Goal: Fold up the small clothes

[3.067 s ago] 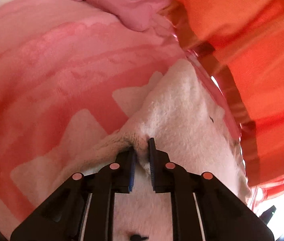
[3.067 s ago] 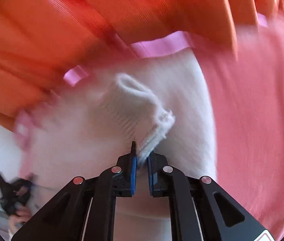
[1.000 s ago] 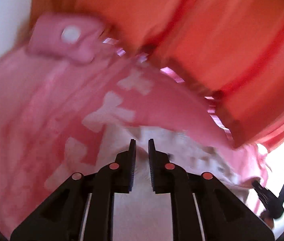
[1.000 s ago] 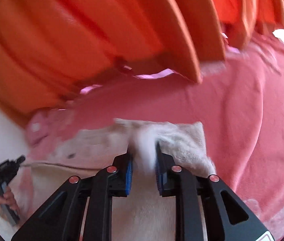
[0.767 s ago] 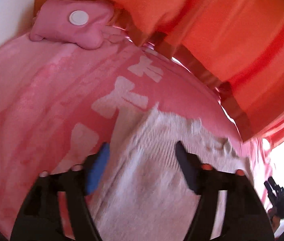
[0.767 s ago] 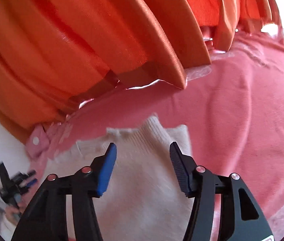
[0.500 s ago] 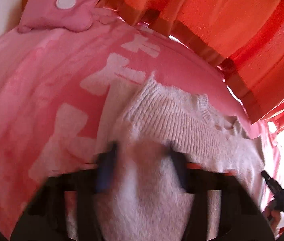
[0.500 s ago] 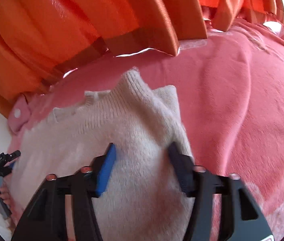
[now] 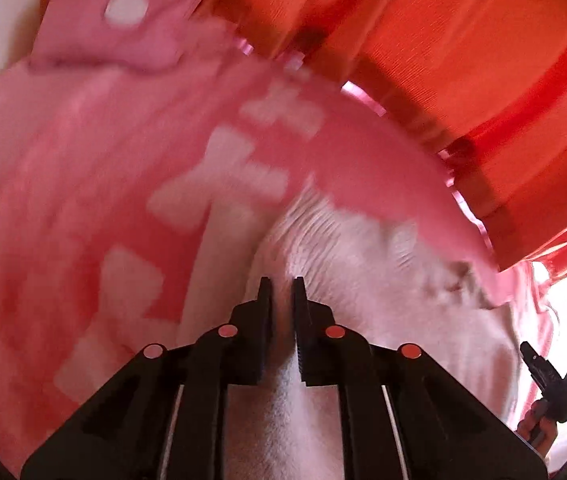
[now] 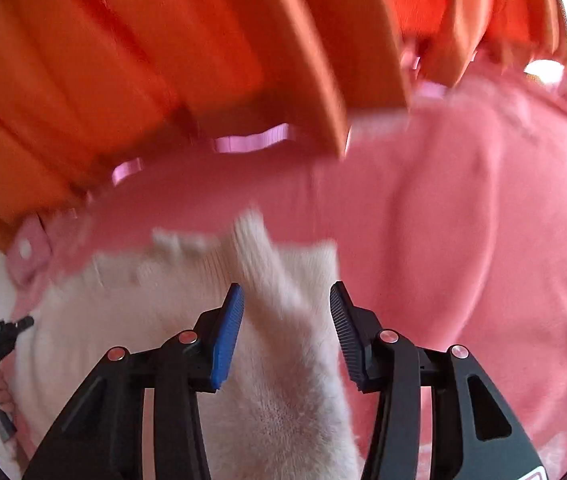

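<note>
Cream fuzzy knit sweater [image 10: 283,380] lies flat on pink fleece blanket with pale bow shapes [image 9: 83,200], orange curtain [image 10: 163,60] behind. Left gripper [image 9: 281,284] – jaws narrow, pinching sweater fold. Right gripper [image 10: 286,304] – jaws wide, hovering over sweater's edge, gripping nothing. Small pink cushion with white round patch [image 9: 123,24] at blanket's far corner. No legible writing; both views blurred.

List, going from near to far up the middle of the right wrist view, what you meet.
right hand-held gripper → white knitted garment → pink blanket → orange curtain
</note>
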Action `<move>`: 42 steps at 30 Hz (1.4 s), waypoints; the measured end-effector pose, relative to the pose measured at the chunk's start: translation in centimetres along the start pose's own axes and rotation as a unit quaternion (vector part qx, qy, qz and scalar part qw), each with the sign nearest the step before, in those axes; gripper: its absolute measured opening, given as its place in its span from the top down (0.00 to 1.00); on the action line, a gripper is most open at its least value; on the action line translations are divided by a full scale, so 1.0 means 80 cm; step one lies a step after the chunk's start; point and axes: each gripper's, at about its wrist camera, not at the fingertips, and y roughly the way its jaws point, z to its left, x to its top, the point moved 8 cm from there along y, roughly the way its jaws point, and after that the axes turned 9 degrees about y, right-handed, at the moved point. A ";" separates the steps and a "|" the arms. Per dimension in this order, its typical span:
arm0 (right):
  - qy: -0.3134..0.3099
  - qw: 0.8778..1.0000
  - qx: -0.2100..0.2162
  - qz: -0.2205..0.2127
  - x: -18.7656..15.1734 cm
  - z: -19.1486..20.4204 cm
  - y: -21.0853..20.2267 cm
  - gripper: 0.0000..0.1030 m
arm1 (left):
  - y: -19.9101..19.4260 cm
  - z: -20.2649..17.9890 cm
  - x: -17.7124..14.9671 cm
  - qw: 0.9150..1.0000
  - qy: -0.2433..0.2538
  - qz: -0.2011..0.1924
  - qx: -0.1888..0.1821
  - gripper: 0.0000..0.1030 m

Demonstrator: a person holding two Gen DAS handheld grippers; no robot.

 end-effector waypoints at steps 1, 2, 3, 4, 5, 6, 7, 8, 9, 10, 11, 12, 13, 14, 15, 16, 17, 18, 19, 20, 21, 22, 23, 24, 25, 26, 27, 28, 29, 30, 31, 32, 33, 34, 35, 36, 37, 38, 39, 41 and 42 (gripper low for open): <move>-0.005 1.000 0.001 0.006 -0.004 0.003 0.008 0.49 | 0.004 0.004 -0.003 1.000 -0.007 0.000 0.005 0.75; -0.010 1.000 0.001 0.010 -0.008 0.008 0.015 0.49 | 0.005 0.004 -0.004 1.000 -0.009 -0.006 0.000 0.66; -0.017 1.000 -0.003 0.012 -0.010 0.013 0.019 0.56 | 0.005 0.001 -0.004 1.000 -0.006 -0.009 -0.009 0.63; -0.025 1.000 -0.004 0.011 -0.010 0.017 0.019 0.83 | 0.005 -0.001 -0.003 1.000 -0.002 -0.010 -0.009 0.65; -0.033 0.999 -0.005 0.011 -0.010 0.024 0.017 0.90 | 0.001 -0.005 0.002 1.000 0.006 -0.014 -0.003 0.81; -0.032 0.999 0.000 -0.004 -0.001 0.030 0.003 0.91 | -0.007 -0.010 0.008 1.000 0.010 -0.021 -0.006 0.93; -0.026 0.999 0.033 -0.028 0.011 0.041 -0.023 0.93 | -0.018 -0.015 0.016 0.999 0.013 -0.033 -0.013 0.93; -0.020 0.997 0.058 -0.050 0.023 0.046 -0.045 0.93 | -0.035 -0.020 0.026 0.998 0.015 -0.052 -0.019 0.93; -0.016 0.994 0.077 -0.073 0.035 0.051 -0.071 0.94 | -0.059 -0.030 0.042 0.996 0.019 -0.079 -0.032 0.93; -0.014 0.991 0.091 -0.095 0.047 0.055 -0.094 0.94 | -0.074 -0.035 0.052 0.995 0.023 -0.094 -0.035 0.93; -0.011 0.987 0.101 -0.121 0.059 0.055 -0.115 0.94 | -0.085 -0.041 0.061 0.993 0.030 -0.105 -0.034 0.99; -0.007 0.986 0.096 -0.134 0.066 0.049 -0.120 0.94 | -0.093 -0.044 0.073 0.992 0.044 -0.115 -0.023 1.00; -0.004 0.989 0.074 -0.127 0.070 0.034 -0.103 0.94 | -0.091 -0.042 0.079 0.992 0.053 -0.118 0.001 1.00; -0.002 0.993 0.050 -0.104 0.065 0.022 -0.075 0.94 | -0.077 -0.035 0.081 0.992 0.061 -0.109 0.030 1.00; 0.006 0.998 0.018 -0.057 0.054 0.002 -0.030 0.94 | -0.059 -0.029 0.078 0.993 0.062 -0.092 0.042 1.00; 0.014 1.000 -0.016 -0.009 0.036 -0.016 0.013 0.94 | -0.027 -0.017 0.067 0.996 0.052 -0.056 0.047 1.00; 0.011 0.999 -0.044 0.026 0.015 -0.030 0.047 0.94 | -0.007 -0.007 0.057 0.998 0.038 -0.027 0.045 1.00; 0.003 0.999 -0.039 0.005 0.012 -0.028 0.044 0.93 | 0.007 0.003 0.040 0.999 0.011 0.000 0.035 1.00; -0.003 0.999 -0.037 -0.003 0.012 -0.023 0.035 0.91 | 0.005 0.002 0.032 1.000 -0.005 -0.005 0.008 1.00; 0.013 1.000 -0.015 -0.004 0.014 -0.018 0.024 0.87 | -0.002 -0.001 0.031 1.000 -0.010 -0.016 -0.013 0.98; 0.021 1.000 -0.003 -0.005 0.016 -0.015 0.018 0.84 | -0.012 -0.007 0.030 0.999 -0.007 -0.026 -0.026 0.92; 0.020 1.000 0.006 -0.006 0.020 -0.012 0.012 0.83 | -0.018 -0.014 0.030 0.999 0.004 -0.026 -0.029 0.69; 0.019 1.000 0.007 -0.008 0.022 -0.011 0.009 0.81 | -0.020 -0.017 0.031 0.999 0.010 -0.025 -0.026 0.38; 0.021 1.000 0.012 -0.011 0.024 -0.008 0.006 0.70 | -0.021 -0.021 0.037 0.999 0.018 -0.030 -0.009 0.29; 0.024 0.999 0.020 -0.011 0.027 -0.003 0.007 0.52 | -0.019 -0.024 0.042 0.999 0.028 -0.032 0.001 0.20; 0.029 0.999 0.027 -0.010 0.029 -0.001 0.013 0.46 | -0.008 -0.028 0.047 0.999 0.040 -0.022 0.010 0.17; 0.031 0.999 0.025 -0.001 0.028 0.001 0.023 0.44 | 0.003 -0.028 0.048 0.999 0.043 -0.011 0.018 0.17; 0.027 0.999 0.014 0.011 0.025 0.003 0.036 0.46 | 0.020 -0.029 0.046 0.999 0.042 0.010 0.021 0.19; 0.022 1.000 0.005 0.019 0.023 0.004 0.045 0.53 | 0.035 -0.031 0.041 0.999 0.036 0.030 0.016 0.40; 0.011 1.000 -0.003 0.029 0.015 0.010 0.051 0.82 | 0.044 -0.034 0.034 0.999 0.035 0.040 0.005 0.59; 0.004 1.000 -0.004 0.024 0.016 0.016 0.045 0.91 | 0.047 -0.038 0.034 0.998 0.037 0.046 0.005 0.81; -0.004 1.000 0.005 0.001 0.023 0.025 0.030 0.91 | 0.036 -0.046 0.041 0.999 0.047 0.026 -0.001 0.90; -0.008 0.999 0.030 -0.030 0.033 0.036 0.005 0.92 | 0.019 -0.055 0.051 0.998 0.055 -0.001 -0.017 0.90; -0.006 0.997 0.053 -0.054 0.044 0.044 -0.018 0.92 | 0.001 -0.060 0.060 0.998 0.061 -0.027 -0.019 0.90; -0.001 0.995 0.068 -0.077 0.055 0.049 -0.041 0.92 | -0.019 -0.063 0.071 0.996 0.067 -0.053 -0.019 0.90; 0.005 0.992 0.084 -0.098 0.064 0.050 -0.060 0.92 | -0.030 -0.062 0.078 0.995 0.066 -0.069 -0.019 0.90; 0.009 0.990 0.089 -0.111 0.070 0.047 -0.066 0.92 | -0.037 -0.055 0.087 0.995 0.058 -0.081 -0.011 0.90; 0.011 0.992 0.066 -0.108 0.072 0.035 -0.053 0.92 | -0.033 -0.045 0.092 0.995 0.054 -0.080 0.002 0.90; 0.007 0.996 0.031 -0.086 0.069 0.022 -0.024 0.92 | -0.022 -0.037 0.093 0.996 0.052 -0.072 0.015 0.89; 0.010 1.000 -0.024 0.014 0.036 -0.011 0.057 0.93 | 0.031 -0.011 0.078 0.998 0.045 -0.017 0.044 0.89; 0.016 0.999 -0.025 0.029 0.022 -0.019 0.072 0.93 | 0.049 -0.003 0.067 0.998 0.040 0.008 0.057 0.89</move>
